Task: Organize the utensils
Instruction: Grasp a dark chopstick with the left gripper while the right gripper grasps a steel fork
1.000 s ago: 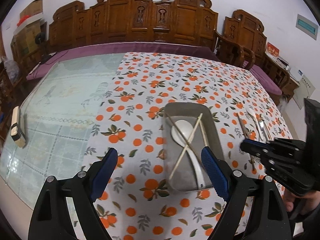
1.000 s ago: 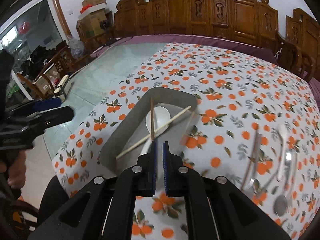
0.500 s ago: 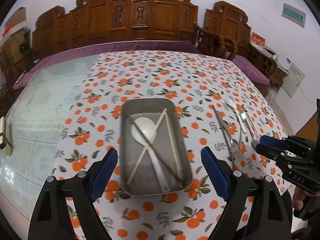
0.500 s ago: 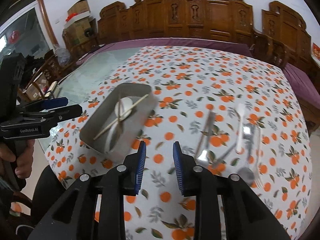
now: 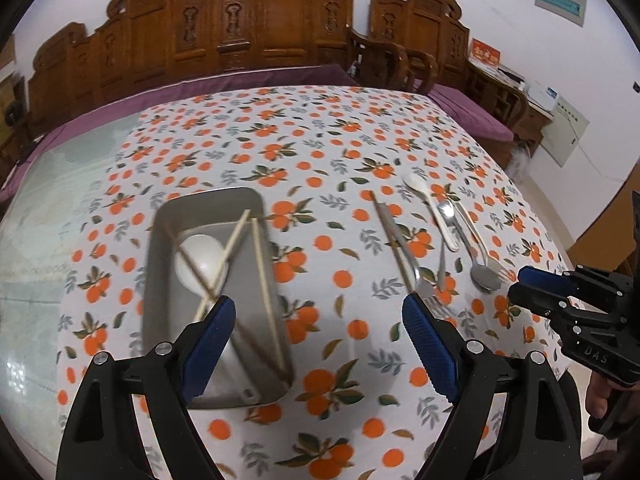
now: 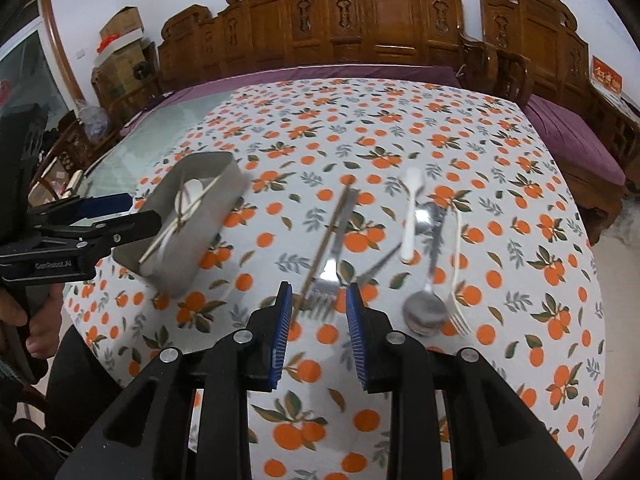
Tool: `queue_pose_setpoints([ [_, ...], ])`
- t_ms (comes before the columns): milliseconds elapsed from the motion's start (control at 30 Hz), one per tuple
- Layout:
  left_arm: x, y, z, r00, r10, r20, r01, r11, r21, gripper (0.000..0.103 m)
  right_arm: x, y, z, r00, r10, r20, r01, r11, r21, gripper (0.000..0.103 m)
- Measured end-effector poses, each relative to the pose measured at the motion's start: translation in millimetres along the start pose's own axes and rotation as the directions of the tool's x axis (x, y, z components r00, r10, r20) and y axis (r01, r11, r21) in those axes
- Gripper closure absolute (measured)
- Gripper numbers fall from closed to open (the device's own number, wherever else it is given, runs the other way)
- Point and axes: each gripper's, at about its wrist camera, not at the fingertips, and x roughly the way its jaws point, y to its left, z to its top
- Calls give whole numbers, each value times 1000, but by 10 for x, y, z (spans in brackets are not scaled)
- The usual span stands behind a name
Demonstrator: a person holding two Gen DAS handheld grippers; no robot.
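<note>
Even, soft indoor light, few shadows; glare glints on the bare glass tabletop [image 5: 24, 364] near left. Motion blur smears the cutlery [image 6: 424, 240]; fisheye bends edges into dark corners.

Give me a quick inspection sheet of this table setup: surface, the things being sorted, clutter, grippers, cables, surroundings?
Surface: tablecloth with an orange-fruit print, over part of a glass-topped table.
Job's things: metal tray holding a white spoon and chopsticks. Loose on the cloth: fork, a single chopstick, a white plastic spoon, a metal spoon and more cutlery, blurred.
Clutter: nothing seen on the cloth.
Grippers: left gripper has its jaws wide open and empty, over the tray's near end; right gripper has its jaws partly open and empty, above the fork.
Cables: nothing seen.
Surroundings: carved wooden bench, purple cushions, cardboard boxes.
</note>
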Motion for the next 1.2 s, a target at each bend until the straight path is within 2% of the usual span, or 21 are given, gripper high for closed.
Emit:
queue_pose_setpoints([
  [333,501,-338,-44,996,-13,-90,17,999,48,21,2,-272,-112,1000,-17,-16,17,999,34,73],
  [733,1096,-595,-28,985,19,-172,-7,997,72,21,95,-418,-156,999,26,-21,-25,999,47,73],
  [933,1308,-694,-25,975,32,-218,-13,996,92,29,121,-477,-130,999,37,-11,-37,998,53,73],
  [1067,1361,-713,39,978,43,-204,-25,996,89,32,120,-484,-101,999,43,-5,-43,998,49,73],
  [1200,1400,-742,118,980,66,-187,-47,994,102,52,149,-467,-83,999,43,-7,-43,998,43,73],
])
